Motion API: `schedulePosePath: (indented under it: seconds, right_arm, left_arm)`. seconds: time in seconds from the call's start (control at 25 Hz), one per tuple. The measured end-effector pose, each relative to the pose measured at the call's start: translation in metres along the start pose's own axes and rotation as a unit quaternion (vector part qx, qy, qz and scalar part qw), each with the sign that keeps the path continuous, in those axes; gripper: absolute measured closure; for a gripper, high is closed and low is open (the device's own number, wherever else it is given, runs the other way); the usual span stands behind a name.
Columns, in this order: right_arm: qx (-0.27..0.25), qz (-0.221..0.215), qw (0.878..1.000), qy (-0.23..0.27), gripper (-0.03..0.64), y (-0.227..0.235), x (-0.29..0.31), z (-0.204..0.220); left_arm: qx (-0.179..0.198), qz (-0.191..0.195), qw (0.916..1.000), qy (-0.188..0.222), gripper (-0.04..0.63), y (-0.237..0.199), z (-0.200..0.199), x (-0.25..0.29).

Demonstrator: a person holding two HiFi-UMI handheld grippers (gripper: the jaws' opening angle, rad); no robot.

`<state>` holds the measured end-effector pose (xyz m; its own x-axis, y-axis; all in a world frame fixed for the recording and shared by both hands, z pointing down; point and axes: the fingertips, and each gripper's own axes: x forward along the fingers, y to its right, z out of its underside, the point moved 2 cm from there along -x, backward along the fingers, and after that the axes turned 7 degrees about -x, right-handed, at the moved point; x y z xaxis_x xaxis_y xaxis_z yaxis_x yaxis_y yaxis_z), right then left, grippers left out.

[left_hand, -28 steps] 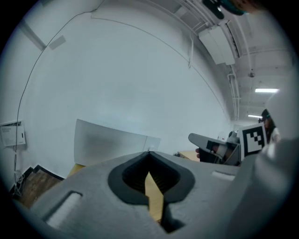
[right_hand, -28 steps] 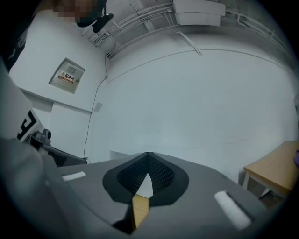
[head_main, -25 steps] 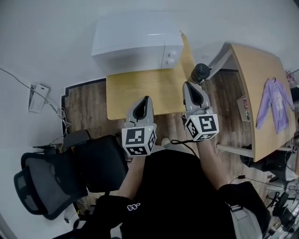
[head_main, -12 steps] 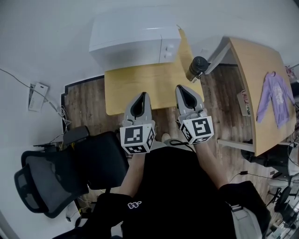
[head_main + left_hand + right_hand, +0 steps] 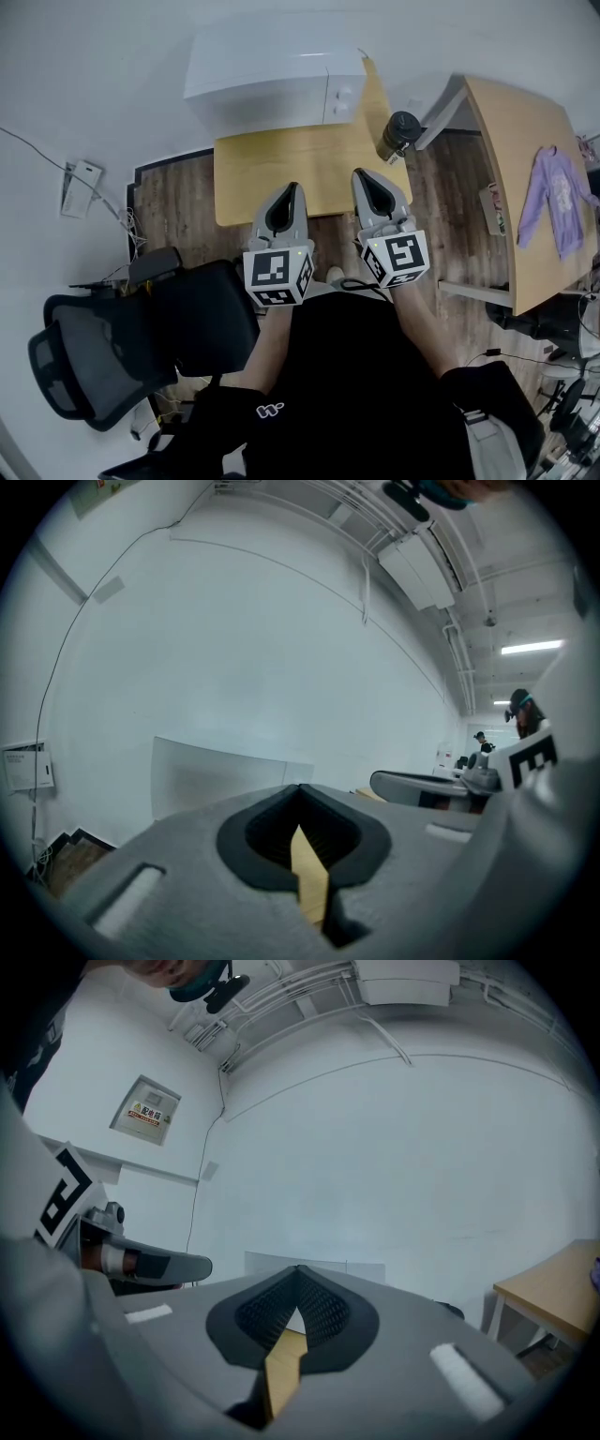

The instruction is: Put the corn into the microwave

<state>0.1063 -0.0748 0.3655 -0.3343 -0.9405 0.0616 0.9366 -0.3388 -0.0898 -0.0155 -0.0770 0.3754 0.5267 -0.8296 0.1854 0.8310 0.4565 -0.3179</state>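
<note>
No corn shows in any view. The white microwave (image 5: pixel 277 80) stands with its door closed at the far end of a small wooden table (image 5: pixel 300 173). It also shows as a pale box beyond the jaws: microwave (image 5: pixel 216 775), microwave (image 5: pixel 361 1267). My left gripper (image 5: pixel 292 190) and right gripper (image 5: pixel 366 175) hover side by side over the table's near edge, pointing at the microwave. Both are shut with nothing between the jaws, as the left gripper (image 5: pixel 300 789) and right gripper (image 5: pixel 300 1271) show close up.
A dark cup (image 5: pixel 398 134) stands at the table's right corner, just beyond the right gripper. A larger wooden desk (image 5: pixel 511 141) with a purple garment (image 5: pixel 553 197) is to the right. A black office chair (image 5: pixel 122 347) sits at my left, with cables along the wall.
My right gripper has shifted a little left, away from the dark cup and closer to the left gripper. The left gripper has hardly moved. Both stay shut.
</note>
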Motion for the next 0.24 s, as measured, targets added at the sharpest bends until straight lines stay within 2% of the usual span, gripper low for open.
schedulePosePath:
  seconds: [0.24]
  right_arm:
    - [-0.006, -0.014, 1.000, 0.005, 0.612, -0.0077, 0.0048, -0.0043]
  left_arm:
    - [0.005, -0.004, 1.0000, -0.001, 0.595, -0.0036, -0.0019, -0.0023]
